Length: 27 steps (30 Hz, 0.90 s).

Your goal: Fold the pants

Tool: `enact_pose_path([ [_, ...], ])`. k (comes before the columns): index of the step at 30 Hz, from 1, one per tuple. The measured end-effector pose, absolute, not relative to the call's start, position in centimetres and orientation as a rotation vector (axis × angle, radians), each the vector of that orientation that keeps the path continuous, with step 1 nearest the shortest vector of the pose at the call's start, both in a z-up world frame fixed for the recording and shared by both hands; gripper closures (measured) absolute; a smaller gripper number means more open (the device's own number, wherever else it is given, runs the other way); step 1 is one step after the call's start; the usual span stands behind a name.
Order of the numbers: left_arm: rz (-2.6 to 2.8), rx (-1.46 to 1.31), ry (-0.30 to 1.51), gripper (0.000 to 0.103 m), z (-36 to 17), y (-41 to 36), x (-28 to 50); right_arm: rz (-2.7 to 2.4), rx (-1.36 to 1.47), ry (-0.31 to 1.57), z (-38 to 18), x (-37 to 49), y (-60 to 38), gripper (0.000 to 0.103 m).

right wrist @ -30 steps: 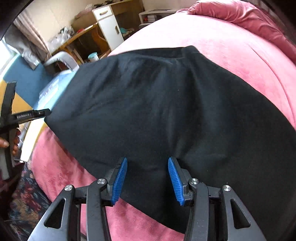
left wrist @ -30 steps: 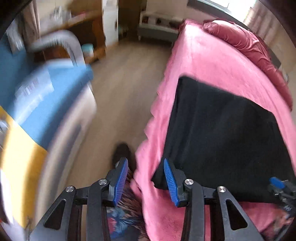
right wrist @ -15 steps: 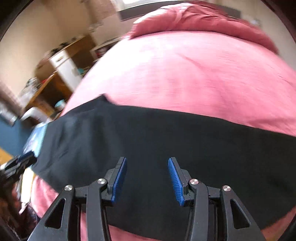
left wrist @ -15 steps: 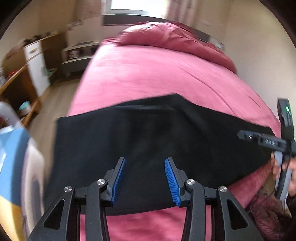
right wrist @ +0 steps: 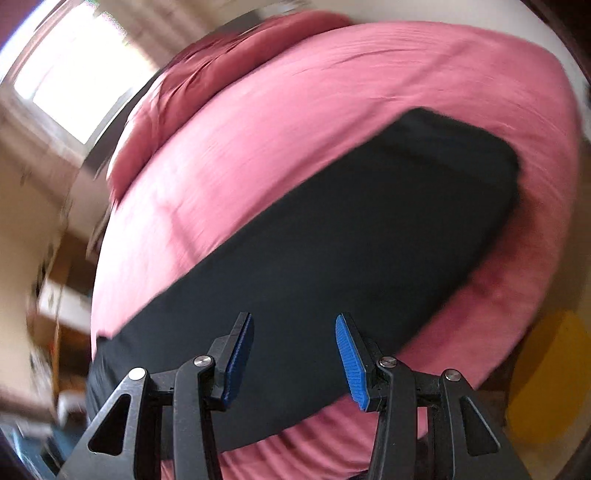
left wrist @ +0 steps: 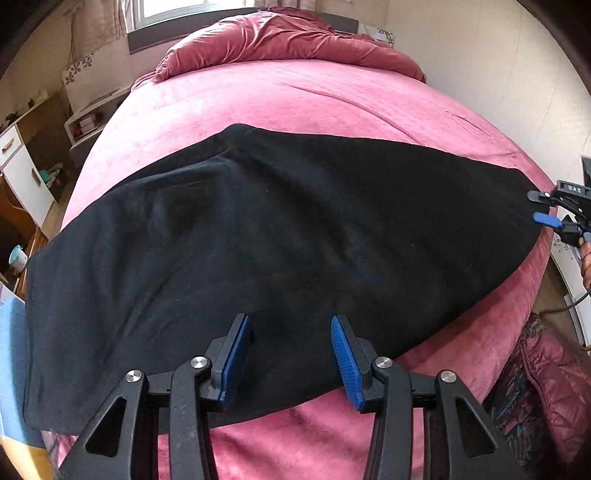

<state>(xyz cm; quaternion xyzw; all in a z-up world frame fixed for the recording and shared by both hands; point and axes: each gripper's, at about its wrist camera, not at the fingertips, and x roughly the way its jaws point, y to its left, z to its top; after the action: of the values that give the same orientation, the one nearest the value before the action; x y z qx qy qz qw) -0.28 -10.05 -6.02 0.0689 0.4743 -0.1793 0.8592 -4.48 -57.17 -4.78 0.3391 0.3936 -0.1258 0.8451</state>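
Black pants (left wrist: 277, 236) lie flat across the near part of a pink bed (left wrist: 303, 99), folded lengthwise into one long band. My left gripper (left wrist: 290, 354) is open and empty, hovering over the pants' near edge around the middle. My right gripper (right wrist: 293, 356) is open and empty over the near edge of the pants (right wrist: 332, 251), looking toward their right end. The right gripper (left wrist: 554, 218) also shows at the far right of the left wrist view, beside the pants' right end. The right wrist view is motion-blurred.
A crumpled pink duvet (left wrist: 288, 37) lies at the head of the bed under a window (left wrist: 170, 7). A white cabinet (left wrist: 22, 173) and shelves stand left of the bed. A quilted maroon jacket (left wrist: 554, 391) lies at lower right. A wall runs along the right.
Both grippers have swung to the right: the left from the floor and bed's left edge to the pants' middle, the right from the pants' left part toward their right end. Both stayed open.
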Motion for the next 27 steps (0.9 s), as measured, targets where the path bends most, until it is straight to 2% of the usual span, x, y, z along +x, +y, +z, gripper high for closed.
enact_pose_path([
  [7,-0.342,0.129,0.977,0.056,-5.6,-10.4,-0.2,-0.360,0.914,0.738,-6.3,-8.1,-61.5,0.056],
  [10,-0.335,0.126,0.983,0.056,-5.7,-10.3,-0.2,-0.335,0.974,0.722,-7.6,-8.3,-62.2,0.051],
  [15,-0.318,0.118,0.997,0.056,-6.0,-10.1,-0.5,-0.303,1.059,0.704,-9.6,-8.5,-63.0,0.050],
  [19,-0.313,0.114,1.005,0.049,-6.4,-10.2,-0.2,-0.278,1.127,0.676,-11.0,-8.1,-63.9,0.049],
  [27,-0.305,0.109,1.032,0.047,-7.4,-10.5,0.1,-0.241,1.210,0.606,-12.0,-7.5,-65.9,0.049],
])
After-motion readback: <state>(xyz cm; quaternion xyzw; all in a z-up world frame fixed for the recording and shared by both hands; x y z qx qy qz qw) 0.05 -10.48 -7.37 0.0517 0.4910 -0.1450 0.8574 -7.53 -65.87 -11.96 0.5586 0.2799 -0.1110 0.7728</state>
